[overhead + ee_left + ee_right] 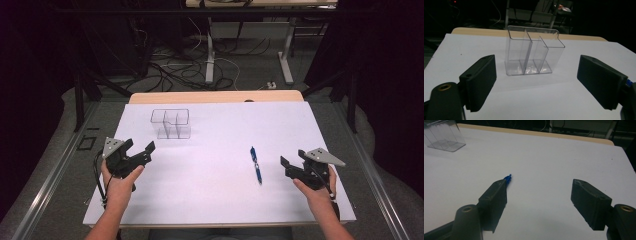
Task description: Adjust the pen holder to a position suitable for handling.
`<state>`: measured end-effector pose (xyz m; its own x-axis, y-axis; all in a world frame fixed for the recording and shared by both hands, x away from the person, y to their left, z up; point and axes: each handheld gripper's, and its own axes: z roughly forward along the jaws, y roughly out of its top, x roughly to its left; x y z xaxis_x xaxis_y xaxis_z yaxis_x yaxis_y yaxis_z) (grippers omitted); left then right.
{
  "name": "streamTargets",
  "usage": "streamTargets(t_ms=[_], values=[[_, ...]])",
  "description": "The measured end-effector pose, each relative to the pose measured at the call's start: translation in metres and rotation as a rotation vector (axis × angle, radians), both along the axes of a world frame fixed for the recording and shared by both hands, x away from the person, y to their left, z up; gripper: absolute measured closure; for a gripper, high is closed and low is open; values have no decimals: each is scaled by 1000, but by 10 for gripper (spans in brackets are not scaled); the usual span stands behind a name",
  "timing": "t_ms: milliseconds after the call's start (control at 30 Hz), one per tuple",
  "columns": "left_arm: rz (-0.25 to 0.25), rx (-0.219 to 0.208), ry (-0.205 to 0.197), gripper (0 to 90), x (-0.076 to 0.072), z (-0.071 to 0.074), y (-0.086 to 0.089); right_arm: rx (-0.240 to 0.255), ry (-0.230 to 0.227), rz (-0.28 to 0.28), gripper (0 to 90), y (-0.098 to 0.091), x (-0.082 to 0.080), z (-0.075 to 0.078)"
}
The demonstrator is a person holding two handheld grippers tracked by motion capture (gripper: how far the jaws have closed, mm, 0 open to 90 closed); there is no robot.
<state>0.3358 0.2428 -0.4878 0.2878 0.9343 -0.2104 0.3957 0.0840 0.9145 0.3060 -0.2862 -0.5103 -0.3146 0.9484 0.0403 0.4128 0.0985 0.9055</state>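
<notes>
Both tongs spread, empty; left tongs (536, 82) face clear organizer (532, 51), right tongs (539, 205) hide pen (508, 178)

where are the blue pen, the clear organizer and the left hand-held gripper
blue pen (256, 165), high view, middle of its barrel
clear organizer (531, 53), left gripper view, front wall of its middle compartment
left hand-held gripper (139, 149), high view, midway between its open fingertips

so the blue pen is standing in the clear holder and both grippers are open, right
Not quite. The blue pen lies flat on the white table, apart from the clear holder, as the high view shows. Left gripper and right gripper are open.
</notes>
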Motion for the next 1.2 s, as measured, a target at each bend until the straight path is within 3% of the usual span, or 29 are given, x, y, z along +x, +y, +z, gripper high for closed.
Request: streamTargets(t_ms=[200, 233, 267, 433, 600, 1000, 1100, 1200], values=[[16, -9, 21, 217, 7, 1, 2, -6, 21, 14, 313, 2, 0, -1], [18, -12, 22, 227, 8, 1, 2, 4, -11, 4, 317, 4, 2, -3], [19, -12, 20, 234, 9, 1, 2, -8, 30, 18, 320, 3, 0, -1], [7, -11, 20, 286, 14, 3, 2, 10, 39, 23, 339, 6, 1, -1], [34, -1, 18, 306, 23, 10, 5, 11, 33, 25, 342, 8, 0, 1], [84, 1, 106, 415, 64, 41, 7, 14, 28, 23, 337, 7, 1, -1], [93, -15, 137, 487, 75, 45, 4, 11, 31, 16, 337, 6, 1, -1], [101, 13, 189, 528, 87, 52, 0, 19, 41, 13, 337, 5, 1, -2]])
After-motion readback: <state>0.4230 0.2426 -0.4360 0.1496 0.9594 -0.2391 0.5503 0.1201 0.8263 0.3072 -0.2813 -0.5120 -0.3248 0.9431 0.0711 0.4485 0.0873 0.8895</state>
